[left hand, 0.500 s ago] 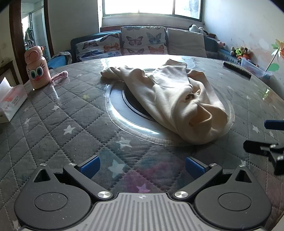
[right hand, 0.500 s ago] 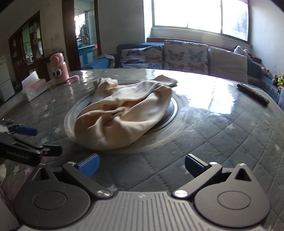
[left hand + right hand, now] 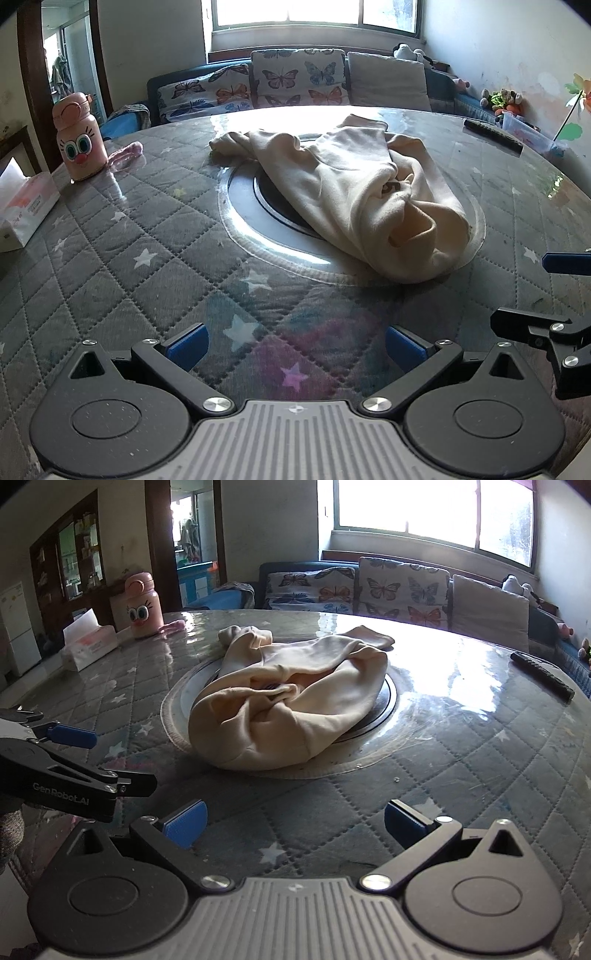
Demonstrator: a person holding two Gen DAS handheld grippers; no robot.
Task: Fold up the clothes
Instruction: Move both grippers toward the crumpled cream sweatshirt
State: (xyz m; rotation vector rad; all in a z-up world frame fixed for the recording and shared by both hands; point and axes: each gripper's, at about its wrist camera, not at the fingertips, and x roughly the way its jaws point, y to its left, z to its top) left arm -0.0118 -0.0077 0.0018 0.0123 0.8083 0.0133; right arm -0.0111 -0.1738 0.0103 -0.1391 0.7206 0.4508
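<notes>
- A cream garment (image 3: 354, 199) is lying crumpled on the middle of a round quilted table (image 3: 110, 258), over its inset centre disc.
- The left gripper (image 3: 295, 345) is hovering low near the table's edge, jaws apart, holding nothing; the garment is sitting ahead and to its right, well apart.
- The right gripper (image 3: 293, 821) is also hovering with jaws apart and empty; the garment is lying ahead, slightly left.
- The garment's long axis is running from its near bunched end away toward the far left.
- Neither gripper is looking clearly nearer.

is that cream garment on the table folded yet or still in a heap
Still in a heap: the cream garment lies crumpled and bunched, with uneven creases and no flat edges.
</notes>
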